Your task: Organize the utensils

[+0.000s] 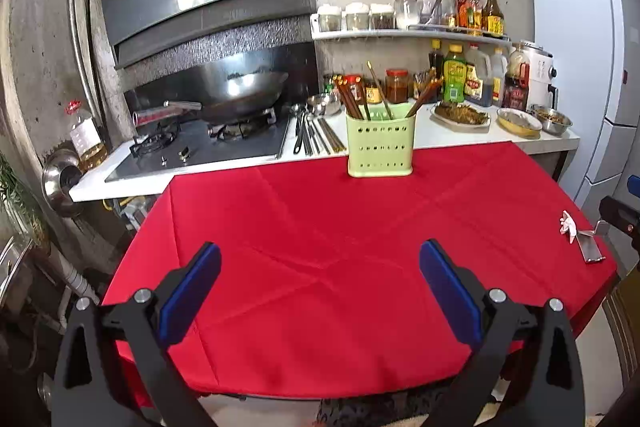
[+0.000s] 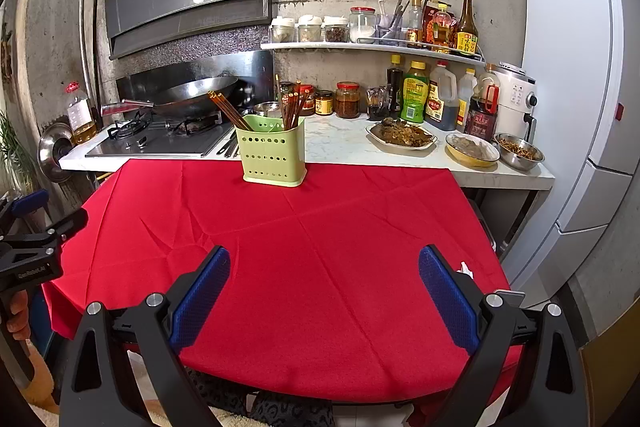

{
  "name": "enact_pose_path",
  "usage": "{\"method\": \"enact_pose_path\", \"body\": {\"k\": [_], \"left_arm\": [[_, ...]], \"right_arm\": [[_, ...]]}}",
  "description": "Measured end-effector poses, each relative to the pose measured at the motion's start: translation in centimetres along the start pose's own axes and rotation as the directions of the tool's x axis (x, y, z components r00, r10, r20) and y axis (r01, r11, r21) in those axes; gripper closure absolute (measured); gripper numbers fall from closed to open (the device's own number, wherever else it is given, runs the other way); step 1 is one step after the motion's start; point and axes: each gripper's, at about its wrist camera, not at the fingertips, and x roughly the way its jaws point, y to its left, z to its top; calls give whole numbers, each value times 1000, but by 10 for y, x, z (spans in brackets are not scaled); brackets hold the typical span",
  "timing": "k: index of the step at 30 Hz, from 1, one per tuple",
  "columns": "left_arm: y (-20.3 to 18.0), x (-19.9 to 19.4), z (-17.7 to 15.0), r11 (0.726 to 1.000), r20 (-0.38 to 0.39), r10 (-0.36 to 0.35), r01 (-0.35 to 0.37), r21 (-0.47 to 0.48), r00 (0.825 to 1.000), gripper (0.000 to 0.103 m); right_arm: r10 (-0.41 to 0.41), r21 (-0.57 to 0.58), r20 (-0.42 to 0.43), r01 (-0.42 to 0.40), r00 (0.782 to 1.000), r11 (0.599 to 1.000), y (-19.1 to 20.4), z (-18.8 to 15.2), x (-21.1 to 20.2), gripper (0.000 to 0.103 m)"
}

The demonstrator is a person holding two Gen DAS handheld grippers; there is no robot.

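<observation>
Both handheld grippers hover low over the near edge of the round table draped in red cloth [image 1: 320,227], and neither is carrying anything: the left gripper [image 1: 320,291] has its blue-padded fingers spread wide apart, and the right gripper [image 2: 324,291] is splayed just the same. At the far side of the table stands the pale green perforated plastic utensil holder [image 1: 380,143], already bristling with brown wooden chopsticks [image 1: 352,99] that lean out of several compartments. So part of the sorting looks done. What seems left lies on the white countertop behind it, between the holder and the black glass stove [image 1: 208,147]: a loose row of metal spoons and chopsticks [image 1: 316,135], flat on the counter and just beside the holder's left side. My guess is those belong in the holder too. A small bent metal stand [image 1: 590,247] with a scrap of white paper sits at the table's right edge, well apart from everything else.
</observation>
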Motion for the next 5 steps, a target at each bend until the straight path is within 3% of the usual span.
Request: {"method": "enact_pose_path", "body": {"k": [5], "left_arm": [[1, 2, -1, 1000, -8, 6, -6, -8, 1000, 6]], "right_arm": [[-1, 1, -1, 1, 1000, 1000, 0, -2, 0, 9]]}}
